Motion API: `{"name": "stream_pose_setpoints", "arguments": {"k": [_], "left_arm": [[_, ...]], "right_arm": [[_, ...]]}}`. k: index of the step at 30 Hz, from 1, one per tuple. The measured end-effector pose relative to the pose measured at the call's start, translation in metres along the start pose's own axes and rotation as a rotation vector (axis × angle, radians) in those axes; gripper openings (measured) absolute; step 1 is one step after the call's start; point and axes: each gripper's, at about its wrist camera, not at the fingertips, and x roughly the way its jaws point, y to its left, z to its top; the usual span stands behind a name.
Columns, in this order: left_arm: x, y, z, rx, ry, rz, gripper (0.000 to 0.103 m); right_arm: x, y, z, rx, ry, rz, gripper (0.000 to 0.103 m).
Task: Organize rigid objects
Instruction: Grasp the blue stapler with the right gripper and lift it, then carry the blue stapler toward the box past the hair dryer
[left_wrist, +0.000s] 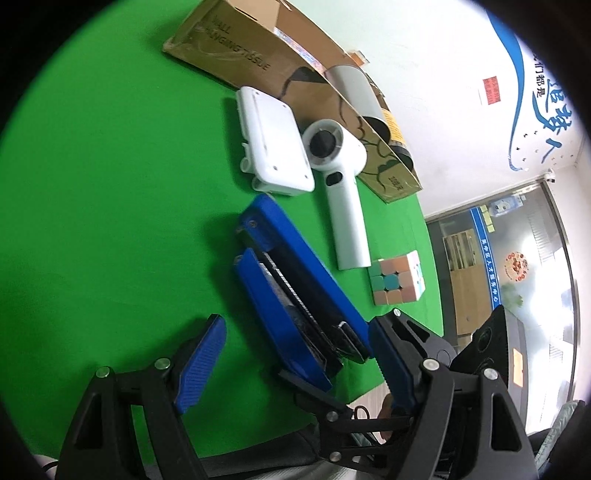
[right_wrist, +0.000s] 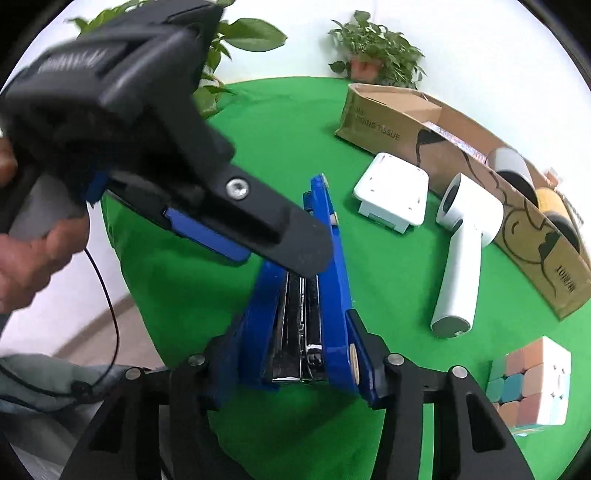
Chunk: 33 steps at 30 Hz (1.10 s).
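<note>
**Blue stapler in the pinch, box still waiting**

Blue plastic fills your right view: the stapler (right_wrist: 310, 306) lies on its side on the green table (right_wrist: 280, 122), and your right gripper (right_wrist: 295, 369) has its jaws against both flanks of the near end, pinching it. Your left gripper (left_wrist: 295, 365) stands spread; the stapler's tip sits between its pads, but the left pad is clear of it, so no grip there.

As for progress, I'd call it early. The cardboard box (right_wrist: 388, 125) along the far edge already holds a couple of rolls, yet the white flat case (right_wrist: 391, 190), the white handheld fan (right_wrist: 461, 251) and the puzzle cube (right_wrist: 532, 384) still lie loose on the cloth.

Room now: wide open green to the left of the stapler. Toward the box it's tighter, with the case and fan lying just in front of it. The table edge drops away close behind the stapler's near end, and your two grippers are crowding each other there.
</note>
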Motion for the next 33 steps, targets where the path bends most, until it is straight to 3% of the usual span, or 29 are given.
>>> {"name": "stream_pose_setpoints", "arguments": {"k": [2,4,6,9,10,11,12,13,15,19,23,27,29,30,33], "left_arm": [[-0.004,0.001,0.001,0.004,-0.008,0.007,0.078],[-0.007,0.001,0.002,0.009,-0.014,0.008,0.078],[-0.008,-0.001,0.004,0.015,-0.020,0.006,0.078],[-0.007,-0.006,0.007,0.035,-0.023,-0.009,0.078],[-0.006,-0.008,0.008,0.038,-0.021,-0.011,0.078],[-0.004,-0.009,0.010,0.040,-0.018,-0.012,0.078],[-0.002,-0.010,0.011,0.041,-0.014,-0.012,0.078],[0.000,-0.011,0.013,0.042,-0.010,-0.011,0.078],[0.005,-0.013,0.017,0.049,-0.005,-0.010,0.078],[0.012,-0.017,0.022,0.055,0.006,-0.014,0.078],[0.015,-0.016,0.027,0.042,0.000,-0.001,0.078],[0.016,-0.015,0.027,0.043,-0.001,0.011,0.078],[0.018,-0.014,0.028,0.038,0.006,0.016,0.078],[0.018,-0.013,0.028,0.035,0.010,0.013,0.078],[0.017,-0.012,0.027,0.029,0.009,0.003,0.078]], "right_arm": [[-0.002,-0.007,-0.002,0.061,-0.006,0.040,0.049],[-0.005,-0.028,-0.004,0.223,-0.019,0.172,0.049],[-0.001,-0.060,-0.010,0.448,-0.034,0.359,0.049],[0.003,-0.085,-0.023,0.607,-0.041,0.489,0.049],[0.002,-0.090,-0.026,0.630,-0.043,0.496,0.053],[-0.004,-0.094,-0.028,0.638,-0.059,0.450,0.058],[-0.011,-0.094,-0.029,0.626,-0.065,0.382,0.074],[-0.016,-0.095,-0.029,0.608,-0.073,0.312,0.082],[-0.030,-0.094,-0.030,0.549,-0.101,0.203,0.083],[-0.041,-0.082,-0.028,0.422,-0.126,0.135,0.086],[-0.031,-0.065,-0.025,0.345,-0.081,0.037,0.084],[-0.013,-0.059,-0.023,0.308,-0.023,-0.039,0.071],[-0.007,-0.056,-0.020,0.280,-0.010,-0.095,0.058],[-0.005,-0.054,-0.019,0.261,-0.003,-0.116,0.058],[-0.004,-0.056,-0.019,0.299,-0.014,-0.090,0.057]]}}
